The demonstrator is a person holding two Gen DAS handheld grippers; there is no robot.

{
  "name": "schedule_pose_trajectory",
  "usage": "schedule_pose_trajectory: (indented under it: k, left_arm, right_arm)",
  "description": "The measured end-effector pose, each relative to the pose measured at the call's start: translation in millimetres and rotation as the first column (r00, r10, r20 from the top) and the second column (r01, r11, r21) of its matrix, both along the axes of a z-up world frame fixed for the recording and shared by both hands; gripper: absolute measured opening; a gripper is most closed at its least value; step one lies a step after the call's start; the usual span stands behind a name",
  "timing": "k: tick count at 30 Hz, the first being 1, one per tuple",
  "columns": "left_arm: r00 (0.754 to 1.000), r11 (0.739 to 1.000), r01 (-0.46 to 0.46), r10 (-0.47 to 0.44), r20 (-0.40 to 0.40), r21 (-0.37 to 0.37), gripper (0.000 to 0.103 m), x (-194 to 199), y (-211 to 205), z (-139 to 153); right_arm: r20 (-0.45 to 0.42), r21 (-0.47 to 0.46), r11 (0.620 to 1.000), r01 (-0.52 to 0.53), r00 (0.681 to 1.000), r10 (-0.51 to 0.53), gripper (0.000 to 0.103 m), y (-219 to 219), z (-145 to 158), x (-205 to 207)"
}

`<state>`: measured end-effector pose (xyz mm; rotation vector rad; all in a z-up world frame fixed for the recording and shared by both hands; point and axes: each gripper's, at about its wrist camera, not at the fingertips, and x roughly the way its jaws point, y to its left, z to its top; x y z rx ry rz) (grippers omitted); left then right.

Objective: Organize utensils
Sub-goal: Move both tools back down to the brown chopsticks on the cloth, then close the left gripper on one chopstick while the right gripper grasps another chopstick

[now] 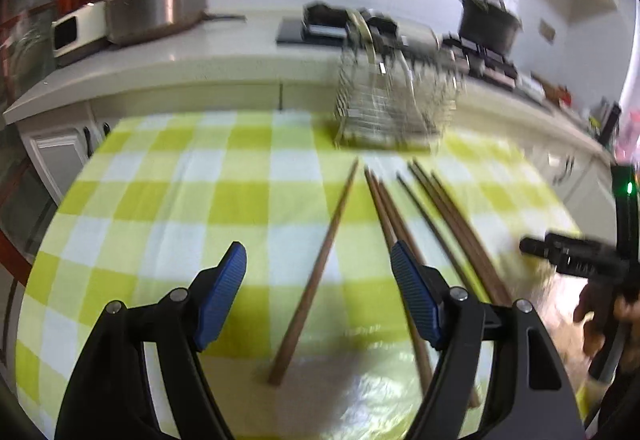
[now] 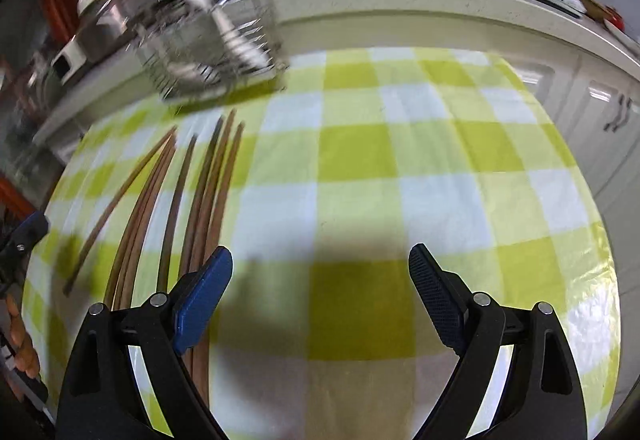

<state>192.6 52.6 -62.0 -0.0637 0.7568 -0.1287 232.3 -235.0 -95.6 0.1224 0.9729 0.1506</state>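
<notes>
Left wrist view: left tool (image 1: pixel 319 280) gapes empty over chopsticks (image 1: pixel 316 276); right tool (image 2: pixel 321 280) wide open, empty.

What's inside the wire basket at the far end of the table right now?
The wire basket already holds utensils: pale handles stick up above its rim, one slanting across it. Motion blur and the mesh hide how many there are and what kind. The wooden chopsticks lie outside on the checked cloth.

Green-and-white checked tablecloth (image 1: pixel 168 199), steel pot (image 1: pixel 156 5) on pale countertop (image 1: pixel 224 51), white cabinets (image 2: pixel 592 99), dark pot (image 1: pixel 486 23) on stove.
</notes>
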Motion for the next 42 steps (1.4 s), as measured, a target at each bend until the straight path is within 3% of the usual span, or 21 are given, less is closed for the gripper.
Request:
schedule_pose_trajectory:
  k: [5,10,16,32,37,42]
  left_arm:
    - [0.999,0.999,0.035,-0.034,-0.034,0.008,0.066,7.5,-4.2,-9.9]
    - [0.994,0.996,0.073,-0.069,-0.087,0.042,0.050,26.1,-12.4,-14.8]
    - [0.985,0.992,0.102,-0.089,-0.148,0.079,0.043,48.0,-19.3,-25.7]
    - [0.975,0.980,0.140,-0.111,-0.193,0.145,0.038,79.5,-31.6,-39.6]
    - [0.969,0.972,0.166,-0.130,-0.208,0.164,0.031,90.4,-37.1,-42.8]
    - [0.960,0.961,0.210,-0.168,-0.223,0.181,0.026,100.8,-44.1,-44.1]
  right_arm:
    - [-0.021,-0.010,0.999,-0.037,0.999,0.036,0.084,13.5,-0.1,8.5]
    - [-0.038,-0.029,0.998,-0.051,0.998,0.050,0.084,20.9,-1.3,22.0]
    - [-0.051,-0.044,0.996,-0.074,0.996,0.071,0.084,32.5,-2.6,32.6]
    - [-0.067,-0.120,0.988,-0.096,0.994,0.089,0.076,49.9,-9.8,47.7]
    - [-0.052,-0.156,0.981,-0.112,0.993,0.105,0.065,54.5,-9.9,44.8]
    - [-0.047,-0.146,0.977,-0.153,0.988,0.147,0.041,58.8,-6.4,40.9]
